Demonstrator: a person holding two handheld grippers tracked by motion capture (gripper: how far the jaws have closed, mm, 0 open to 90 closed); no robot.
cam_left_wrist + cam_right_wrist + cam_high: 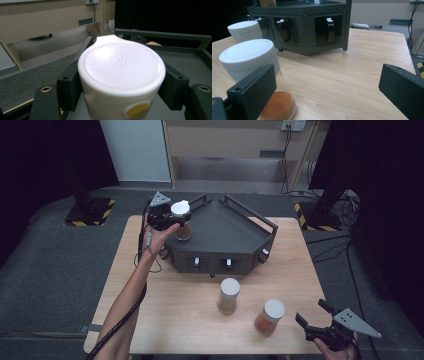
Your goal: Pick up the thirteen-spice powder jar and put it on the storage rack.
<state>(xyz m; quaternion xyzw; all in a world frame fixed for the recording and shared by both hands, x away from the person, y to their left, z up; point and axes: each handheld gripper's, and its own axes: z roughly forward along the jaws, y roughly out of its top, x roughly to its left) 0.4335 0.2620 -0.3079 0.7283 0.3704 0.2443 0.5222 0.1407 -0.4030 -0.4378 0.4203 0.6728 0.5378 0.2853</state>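
High view: left gripper (172, 217) at spice jar (182, 221) on dark rack (225, 227); right gripper (312, 312) gaping over table (200, 320).
Left gripper view: pads flank jar's white lid (121, 66), contact unclear.
Right gripper view: jaws apart, empty, orange-powder jar (254, 72) beside.

Lab: black curtains (45, 155), floor cables (330, 250).

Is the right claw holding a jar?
No, the right claw is wide open over the table, beside the jar with orange powder.
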